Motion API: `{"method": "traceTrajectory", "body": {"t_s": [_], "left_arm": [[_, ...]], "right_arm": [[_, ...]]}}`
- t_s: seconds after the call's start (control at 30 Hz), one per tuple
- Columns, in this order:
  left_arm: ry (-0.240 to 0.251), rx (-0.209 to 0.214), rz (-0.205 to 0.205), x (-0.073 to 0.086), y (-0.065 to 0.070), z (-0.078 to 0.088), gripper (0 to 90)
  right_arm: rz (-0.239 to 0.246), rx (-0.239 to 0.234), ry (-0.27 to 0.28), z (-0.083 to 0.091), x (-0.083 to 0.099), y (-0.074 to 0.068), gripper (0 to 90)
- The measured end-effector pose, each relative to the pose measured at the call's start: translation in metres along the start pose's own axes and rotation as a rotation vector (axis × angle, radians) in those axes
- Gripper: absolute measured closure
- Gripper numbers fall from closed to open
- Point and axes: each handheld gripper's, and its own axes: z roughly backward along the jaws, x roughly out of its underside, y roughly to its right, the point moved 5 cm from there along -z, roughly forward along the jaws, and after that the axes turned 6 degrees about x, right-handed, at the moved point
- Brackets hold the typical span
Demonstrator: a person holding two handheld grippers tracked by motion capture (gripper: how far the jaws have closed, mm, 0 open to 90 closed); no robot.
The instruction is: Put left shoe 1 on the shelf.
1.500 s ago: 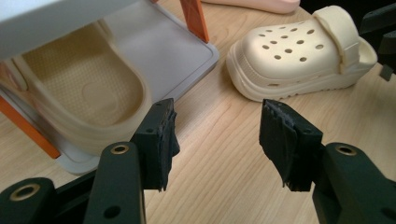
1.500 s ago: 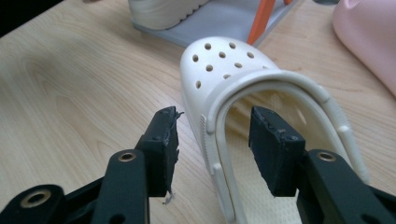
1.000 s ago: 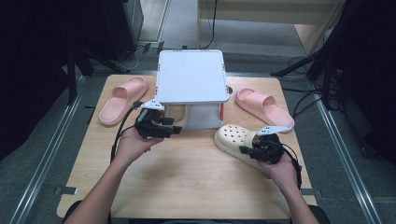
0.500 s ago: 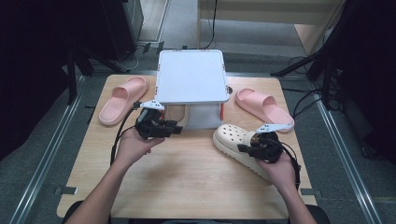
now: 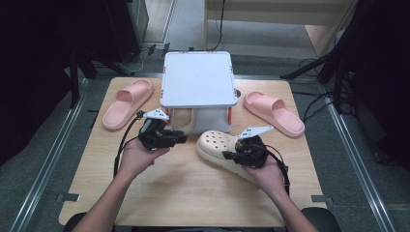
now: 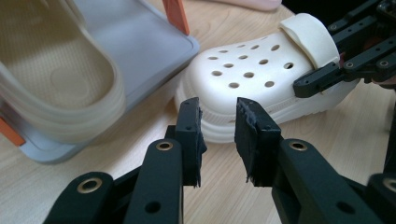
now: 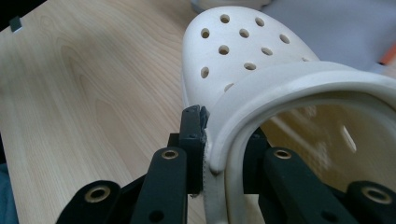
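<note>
A cream perforated clog (image 5: 216, 145) lies on the wooden table (image 5: 193, 193) in front of a grey rack (image 5: 197, 77). My right gripper (image 5: 228, 155) is shut on the clog's side wall by the heel strap (image 7: 299, 77), one jaw outside and one inside, and has just tightened a little. The matching clog (image 5: 183, 120) sits on the rack's lower tray (image 6: 140, 42). My left gripper (image 5: 181, 137) points at the first clog's toe (image 6: 219, 116). Its jaws have just been closing, still stand apart, and nothing is between them.
One pink slipper (image 5: 126, 104) lies at the table's far left and another pink slipper (image 5: 274, 112) at the far right. Black equipment and cables surround the table. Metal rails run along the floor on both sides.
My right gripper has dragged the cream clog leftward, closer to the rack and the left gripper. The left hand has stayed where it was.
</note>
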Motion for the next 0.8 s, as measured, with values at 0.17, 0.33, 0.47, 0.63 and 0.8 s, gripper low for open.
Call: {"method": "traceTrajectory", "body": {"t_s": [0.17, 0.33, 0.47, 0.63, 0.8], "left_arm": [[-0.025, -0.006, 0.011, 0.008, 0.002, -0.003, 74.1], [-0.039, -0.009, 0.019, 0.016, 0.002, -0.009, 74.5], [-0.04, -0.019, 0.017, 0.02, 0.002, -0.011, 74.3], [-0.033, -0.019, 0.02, 0.02, 0.002, -0.012, 73.8], [-0.037, -0.026, 0.015, 0.021, 0.0, -0.012, 73.8]], "right_arm": [[0.023, -0.017, -0.006, -0.016, -0.009, -0.011, 77.5], [0.033, -0.037, -0.02, -0.031, -0.012, -0.016, 77.6], [0.036, -0.046, -0.027, -0.037, -0.01, -0.017, 77.3], [0.052, -0.06, -0.02, -0.036, -0.009, -0.021, 69.7], [0.032, -0.095, -0.022, -0.025, -0.008, -0.02, 64.6]]}}
